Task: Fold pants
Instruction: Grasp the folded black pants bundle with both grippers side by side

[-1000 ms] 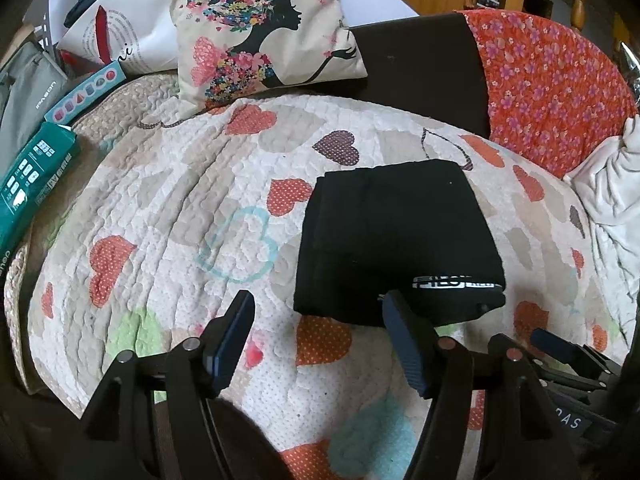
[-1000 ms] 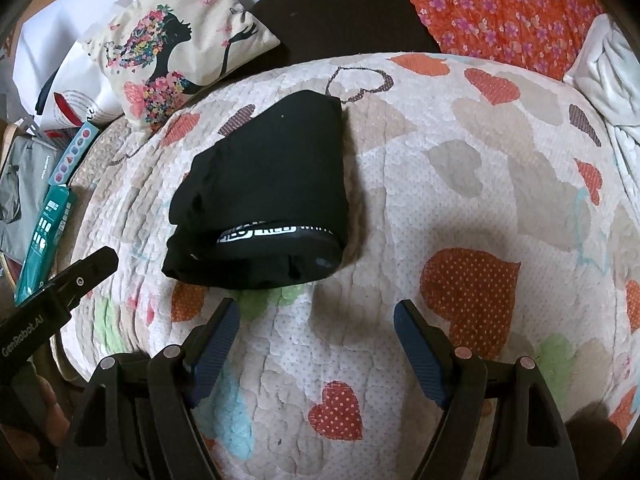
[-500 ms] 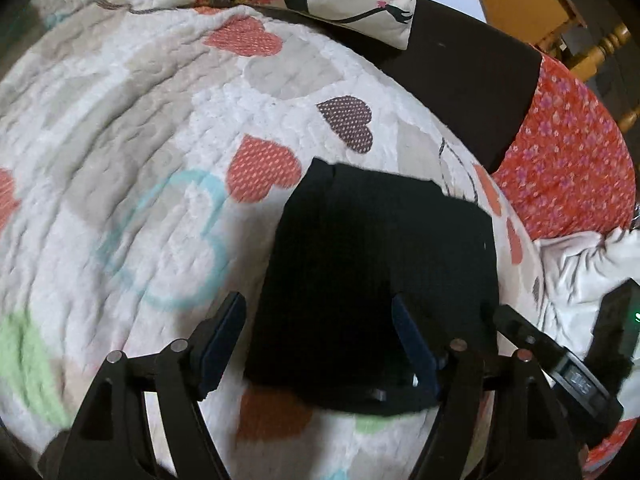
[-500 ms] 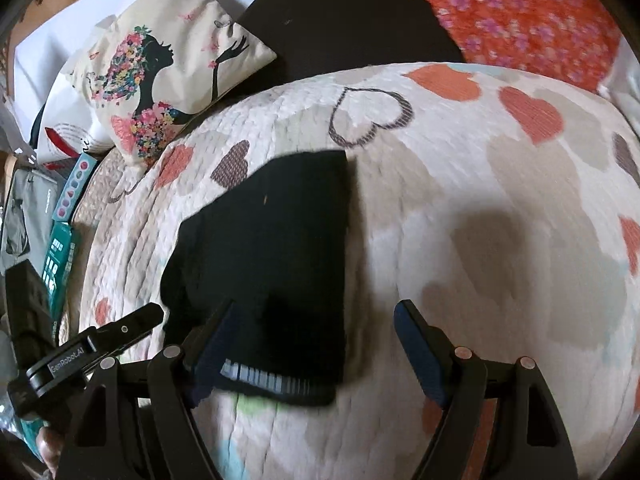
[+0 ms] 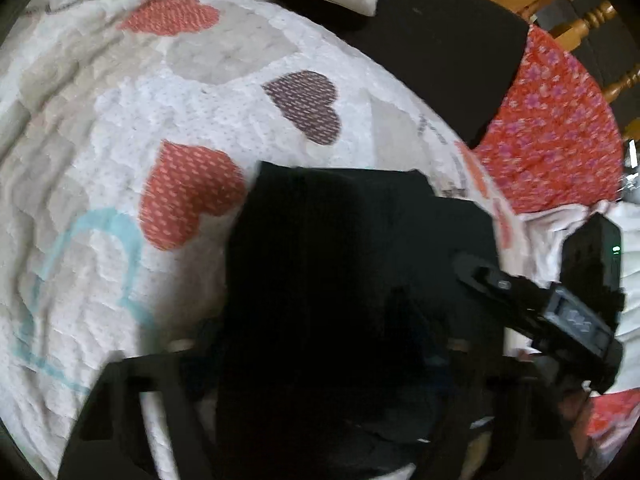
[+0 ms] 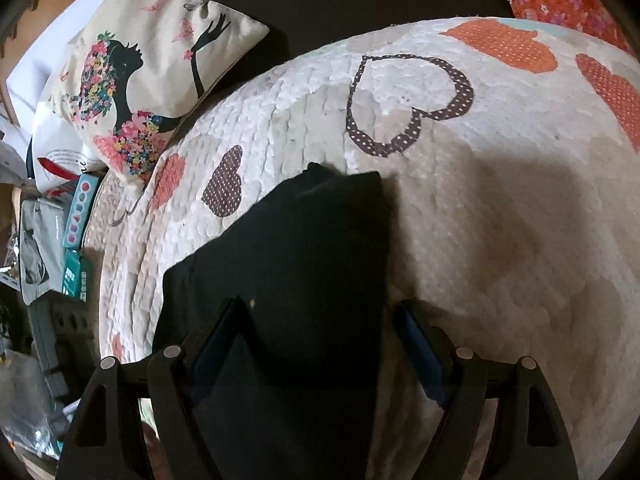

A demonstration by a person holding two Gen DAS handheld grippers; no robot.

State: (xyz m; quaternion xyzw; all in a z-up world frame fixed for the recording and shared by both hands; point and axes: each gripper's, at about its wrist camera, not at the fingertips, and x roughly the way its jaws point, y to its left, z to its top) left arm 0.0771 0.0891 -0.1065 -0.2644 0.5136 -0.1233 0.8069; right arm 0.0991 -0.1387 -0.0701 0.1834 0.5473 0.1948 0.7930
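Note:
The black pants (image 5: 340,280) lie folded into a compact rectangle on the heart-patterned quilt (image 5: 120,120). My left gripper (image 5: 316,332) is low over the near end of the pants; its dark fingers blend into the black cloth, and they seem spread on either side of it. My right gripper (image 6: 320,320) is open, its left finger (image 6: 216,344) on the pants (image 6: 300,260) and its right finger (image 6: 420,352) just past their right edge on the quilt (image 6: 500,160). The right gripper also shows in the left wrist view (image 5: 540,312), over the pants' right side.
A cushion printed with a flower woman (image 6: 148,80) lies at the back left. Boxes and a grey bag (image 6: 40,248) sit off the quilt's left edge. A dark cover (image 5: 440,48) and an orange flowered cloth (image 5: 552,132) lie behind; white fabric (image 5: 560,224) is at the right.
Both grippers have moved forward and down onto the folded pants, which now fill the space between the fingers. The pants have stayed in place, still folded.

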